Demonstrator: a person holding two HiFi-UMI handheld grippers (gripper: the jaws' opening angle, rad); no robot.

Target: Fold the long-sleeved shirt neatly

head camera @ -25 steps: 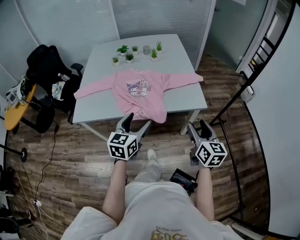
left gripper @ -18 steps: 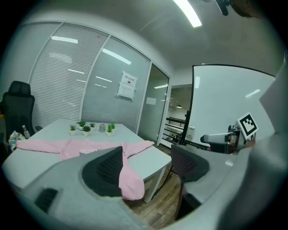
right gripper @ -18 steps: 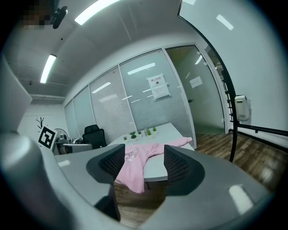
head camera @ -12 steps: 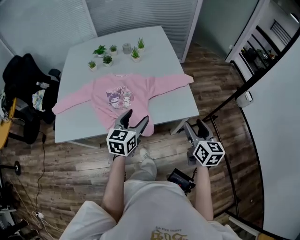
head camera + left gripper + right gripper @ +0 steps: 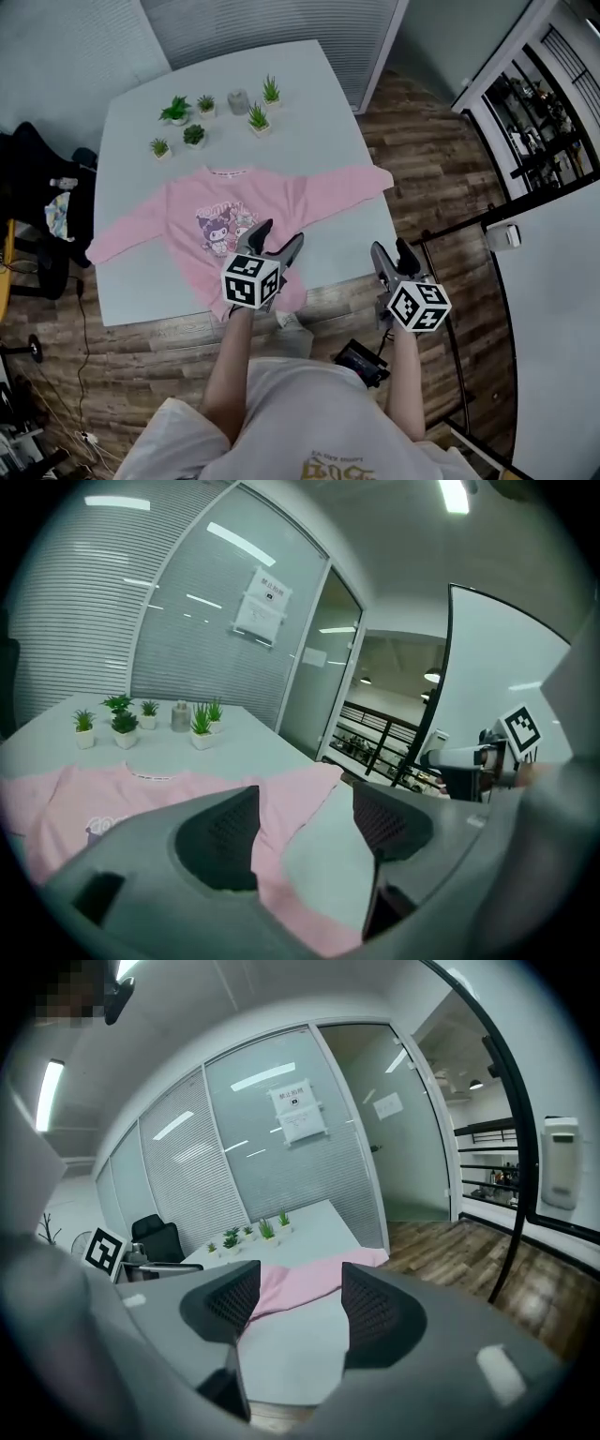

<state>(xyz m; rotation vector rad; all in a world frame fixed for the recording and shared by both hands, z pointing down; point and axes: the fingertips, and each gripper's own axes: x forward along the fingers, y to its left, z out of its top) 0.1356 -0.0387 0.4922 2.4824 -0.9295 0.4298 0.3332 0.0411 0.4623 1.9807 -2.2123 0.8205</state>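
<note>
The left gripper [image 5: 279, 234] is hovering above the shirt's lower part, its jaws closing slightly with nothing pinched between them. The right gripper [image 5: 390, 251] is hanging spread and empty off the table's [image 5: 328, 103] near edge, probably readying a first fold. The pink long-sleeved shirt [image 5: 281, 197], a soft knit with a cartoon print, is lying flat with sleeves outspread and its hem drooping over the smooth pale tabletop's edge.

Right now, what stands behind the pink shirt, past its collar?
Small potted plants and a small grey container stand on the white table, apart from the pink shirt. Whatever lies under the shirt is covered.
</note>
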